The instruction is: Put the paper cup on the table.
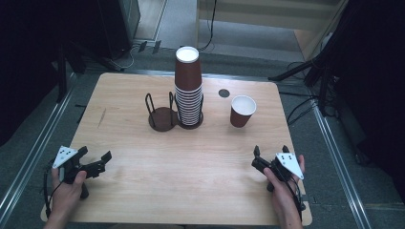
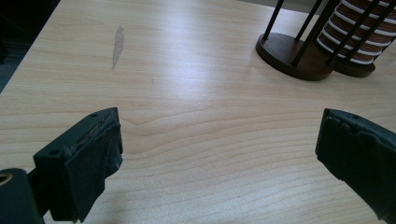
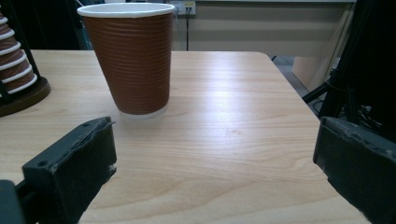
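Toward the surface's far right corner: single paper cup [image 1: 242,110], upright, ribbed brown sleeve, apart from the stacked cups [image 1: 188,93]; judged light, crushable; grip gently mid-wall. Right gripper [image 1: 271,153] and left gripper [image 1: 94,159]: fingers wide apart, empty
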